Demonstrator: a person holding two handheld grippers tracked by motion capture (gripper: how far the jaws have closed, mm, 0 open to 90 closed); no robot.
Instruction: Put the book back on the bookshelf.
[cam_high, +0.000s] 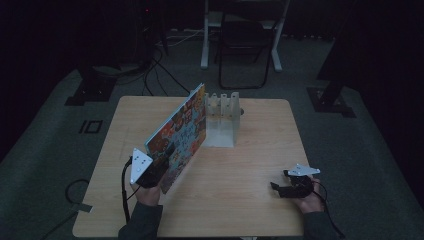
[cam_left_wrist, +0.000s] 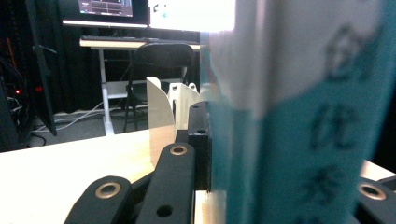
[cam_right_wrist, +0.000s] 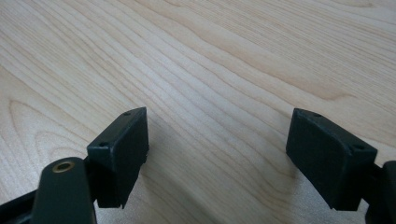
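The book (cam_high: 181, 134) is large, thin and flat, with a cover crowded with small, bright, many-coloured pictures and a pale blue edge. It stands tilted on the left half of the table (cam_high: 240, 200), its near lower corner raised in the left tool (cam_high: 159, 172) and its far end reaching to the white rack (cam_high: 221, 119) at the back of the table. In the left gripper view the book's (cam_left_wrist: 299, 116) spine is teal below and white above, with dark printed characters, blurred by closeness. The left tool's black jaws are clamped on that edge, 1 on each side. The rack is white and smooth, with 3 upright dividers on a flat base; it seems to be plastic. The table is light wood with a clear wavy grain and rounded corners. The right tool (cam_high: 292, 187) rests at the table's near right, well apart from the book. In the right gripper view its (cam_right_wrist: 217, 154) 2 blocky matte black jaws stand wide apart with nothing between them, just above the bare wood.
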